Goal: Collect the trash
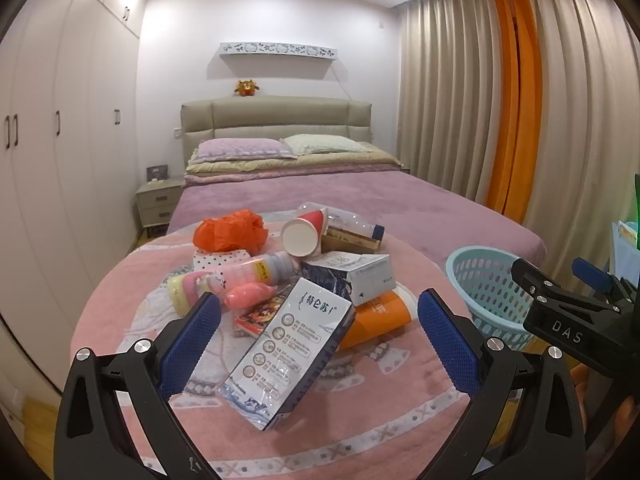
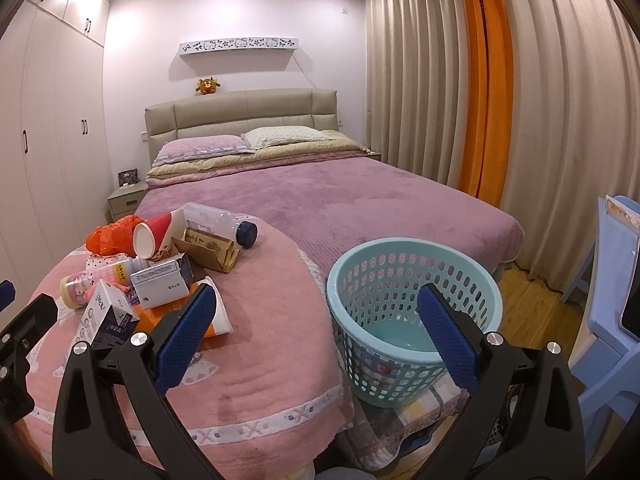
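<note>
The right gripper's (image 1: 576,312) black body carries white letters "DAS". The milk carton (image 1: 286,354) shows "特仑苏" on its white face. Print on the white box (image 1: 370,276), the bottle label (image 1: 262,270) and the orange tube (image 1: 378,314) is too small to read.

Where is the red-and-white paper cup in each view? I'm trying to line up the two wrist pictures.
Left wrist: paper cup lies centre, open mouth toward the camera, right of the orange bag.
Right wrist: paper cup lies at left, the bag behind it.
Shared landmark: the teal basket.
</note>
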`<control>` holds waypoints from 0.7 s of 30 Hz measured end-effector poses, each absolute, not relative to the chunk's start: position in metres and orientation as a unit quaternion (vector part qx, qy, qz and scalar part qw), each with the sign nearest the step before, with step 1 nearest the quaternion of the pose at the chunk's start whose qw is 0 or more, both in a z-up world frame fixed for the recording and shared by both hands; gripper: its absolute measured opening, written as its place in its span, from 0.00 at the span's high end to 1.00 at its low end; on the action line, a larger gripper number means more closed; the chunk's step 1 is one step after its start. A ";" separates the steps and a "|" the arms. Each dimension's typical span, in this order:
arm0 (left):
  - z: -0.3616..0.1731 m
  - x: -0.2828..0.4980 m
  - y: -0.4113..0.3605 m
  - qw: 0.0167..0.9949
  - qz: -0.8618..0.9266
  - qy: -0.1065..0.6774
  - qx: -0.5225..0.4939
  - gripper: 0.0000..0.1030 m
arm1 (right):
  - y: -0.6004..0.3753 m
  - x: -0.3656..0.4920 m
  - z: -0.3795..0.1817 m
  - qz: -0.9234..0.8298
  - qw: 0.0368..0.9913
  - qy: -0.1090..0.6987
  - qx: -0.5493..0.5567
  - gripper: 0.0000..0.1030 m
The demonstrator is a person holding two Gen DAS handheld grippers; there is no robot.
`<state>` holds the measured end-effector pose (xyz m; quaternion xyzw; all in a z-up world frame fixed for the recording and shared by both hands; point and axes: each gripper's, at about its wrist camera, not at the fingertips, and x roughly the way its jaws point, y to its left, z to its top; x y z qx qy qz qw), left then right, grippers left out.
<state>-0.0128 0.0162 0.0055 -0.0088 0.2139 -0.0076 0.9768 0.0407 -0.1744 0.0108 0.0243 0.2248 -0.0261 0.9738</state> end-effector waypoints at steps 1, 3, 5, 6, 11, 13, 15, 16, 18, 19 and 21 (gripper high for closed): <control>0.005 -0.013 0.017 0.977 -0.008 0.213 -0.010 0.07 | -0.175 0.041 0.011 -0.026 0.974 0.225 0.023 0.07; 0.005 -0.013 0.017 0.977 -0.007 0.213 -0.010 0.07 | -0.174 0.041 0.010 -0.026 0.974 0.224 0.021 0.07; 0.005 -0.013 0.017 0.977 -0.007 0.214 -0.009 0.07 | -0.173 0.041 0.010 -0.025 0.974 0.224 0.019 0.07; 0.005 -0.013 0.017 0.977 -0.008 0.214 -0.009 0.07 | -0.173 0.041 0.010 -0.025 0.974 0.224 0.018 0.07; 0.005 -0.013 0.018 0.977 -0.008 0.214 -0.011 0.07 | -0.173 0.040 0.009 -0.027 0.974 0.223 0.018 0.07; 0.005 -0.013 0.018 0.977 -0.009 0.214 -0.012 0.07 | -0.173 0.040 0.009 -0.028 0.974 0.223 0.019 0.07; 0.004 -0.013 0.018 0.977 -0.010 0.214 -0.013 0.07 | -0.173 0.041 0.009 -0.028 0.974 0.225 0.021 0.07; 0.004 -0.013 0.018 0.977 -0.009 0.214 -0.014 0.07 | -0.172 0.041 0.008 -0.028 0.974 0.225 0.020 0.07; 0.003 -0.013 0.019 0.976 -0.007 0.215 -0.018 0.07 | -0.173 0.041 0.008 -0.027 0.974 0.224 0.020 0.07; 0.003 -0.012 0.021 0.976 -0.008 0.216 -0.022 0.07 | -0.173 0.041 0.008 -0.026 0.974 0.224 0.020 0.07; 0.002 -0.011 0.023 0.976 -0.010 0.218 -0.026 0.07 | -0.173 0.040 0.009 -0.026 0.974 0.224 0.019 0.07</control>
